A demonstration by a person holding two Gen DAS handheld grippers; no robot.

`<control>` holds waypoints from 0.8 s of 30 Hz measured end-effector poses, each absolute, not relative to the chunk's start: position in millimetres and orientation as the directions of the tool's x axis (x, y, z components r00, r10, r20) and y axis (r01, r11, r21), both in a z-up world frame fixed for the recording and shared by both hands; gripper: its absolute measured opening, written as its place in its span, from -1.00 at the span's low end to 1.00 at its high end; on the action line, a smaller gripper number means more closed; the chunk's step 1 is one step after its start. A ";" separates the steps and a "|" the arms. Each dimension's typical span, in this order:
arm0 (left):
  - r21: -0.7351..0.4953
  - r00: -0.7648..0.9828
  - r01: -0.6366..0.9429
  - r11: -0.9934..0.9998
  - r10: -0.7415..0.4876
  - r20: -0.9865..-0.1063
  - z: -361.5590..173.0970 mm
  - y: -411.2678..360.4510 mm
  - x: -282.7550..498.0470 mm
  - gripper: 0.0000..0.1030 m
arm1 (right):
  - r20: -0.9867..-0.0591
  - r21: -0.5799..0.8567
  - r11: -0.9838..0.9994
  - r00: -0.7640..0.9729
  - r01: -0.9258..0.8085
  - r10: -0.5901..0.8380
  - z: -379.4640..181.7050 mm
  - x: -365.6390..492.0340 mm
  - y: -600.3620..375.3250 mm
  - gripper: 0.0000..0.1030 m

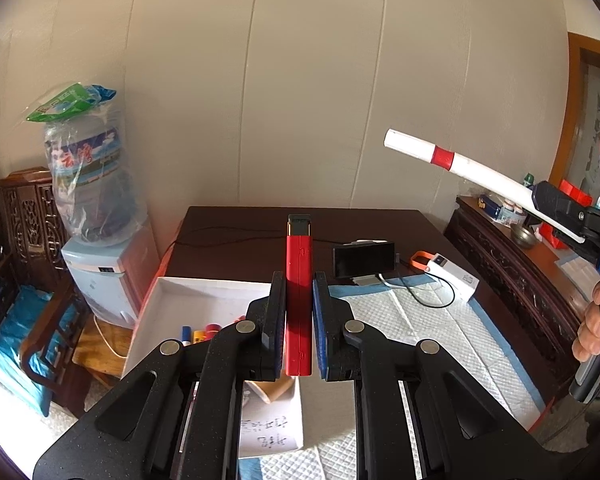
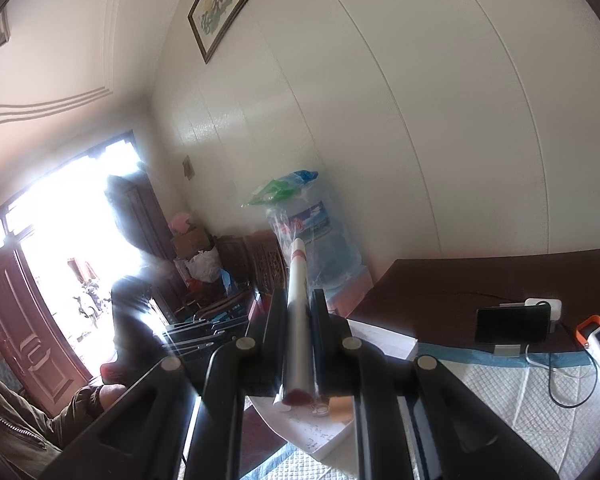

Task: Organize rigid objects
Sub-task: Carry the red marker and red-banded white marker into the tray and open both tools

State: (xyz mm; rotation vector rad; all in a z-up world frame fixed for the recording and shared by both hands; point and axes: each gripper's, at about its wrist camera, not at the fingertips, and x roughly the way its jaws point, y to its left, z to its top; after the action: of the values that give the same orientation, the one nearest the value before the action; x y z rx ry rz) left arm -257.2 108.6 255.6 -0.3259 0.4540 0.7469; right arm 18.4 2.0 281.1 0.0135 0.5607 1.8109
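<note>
My left gripper is shut on a long red bar with a black tip, held upright above the table. Below it lies a white open box holding several small coloured items. My right gripper is shut on a long white tube with a red band, raised in the air. The same tube and the right gripper show at the right of the left wrist view, held by a hand.
A dark wooden table carries a white quilted pad, a black phone on a stand, a white power bank with an orange strap and cables. A water dispenser stands left, a carved cabinet right.
</note>
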 end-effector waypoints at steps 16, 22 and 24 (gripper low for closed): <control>-0.141 0.619 -0.736 0.662 0.572 -0.538 237.9 156.1 -297.1 -0.77 | -0.329 0.406 -0.194 -0.341 -0.893 0.880 254.9 -10.7 53.4 -0.81; -0.158 0.622 -0.733 0.662 0.556 -0.552 228.9 178.5 -300.7 -0.77 | -0.362 0.418 -0.173 -0.338 -0.892 0.869 246.1 -15.9 70.2 -0.81; -0.165 0.624 -0.730 0.663 0.549 -0.556 225.8 185.8 -300.3 -0.77 | -0.375 0.420 -0.164 -0.335 -0.893 0.864 243.2 -16.6 75.8 -0.81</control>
State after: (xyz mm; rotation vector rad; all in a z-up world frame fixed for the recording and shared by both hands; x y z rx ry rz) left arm -300.3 185.8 225.8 -0.3985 0.4939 0.7565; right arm -16.6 75.8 243.2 -0.0562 0.6873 1.7852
